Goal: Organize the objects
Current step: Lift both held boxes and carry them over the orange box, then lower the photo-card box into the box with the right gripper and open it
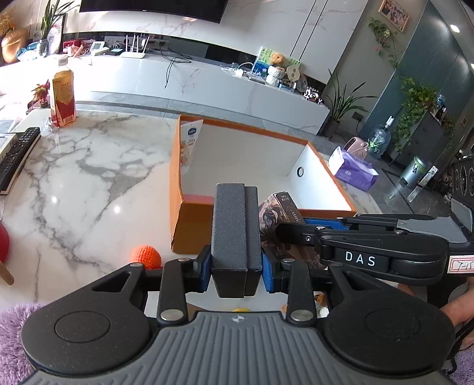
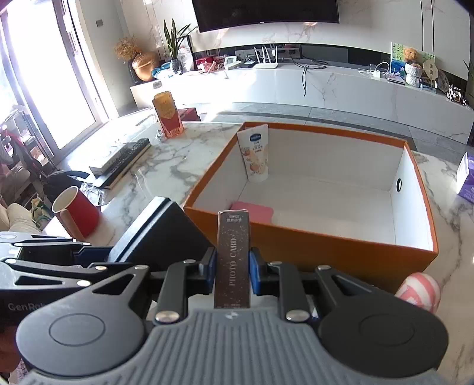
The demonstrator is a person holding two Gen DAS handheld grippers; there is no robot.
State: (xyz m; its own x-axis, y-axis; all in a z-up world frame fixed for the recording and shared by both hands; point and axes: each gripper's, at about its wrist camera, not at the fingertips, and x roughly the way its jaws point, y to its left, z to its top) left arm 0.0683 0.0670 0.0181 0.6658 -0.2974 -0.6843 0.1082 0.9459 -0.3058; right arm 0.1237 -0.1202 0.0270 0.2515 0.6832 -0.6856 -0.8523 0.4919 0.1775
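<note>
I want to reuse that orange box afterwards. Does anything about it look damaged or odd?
Yes. The orange box has a dented, creased near-left corner with a scuffed lower edge, seen from the left wrist. Inside it, the lotion tube leans against the far-left corner rather than lying flat.

A curved television hangs on the marble wall at twelve o'clock. Under it a long white cabinet carries a white router, a teddy bear and a gold acorn-shaped ornament. At nine o'clock on the marble surface lies a black remote control. A potted plant stands on the floor at two o'clock, near a small bin.
</note>
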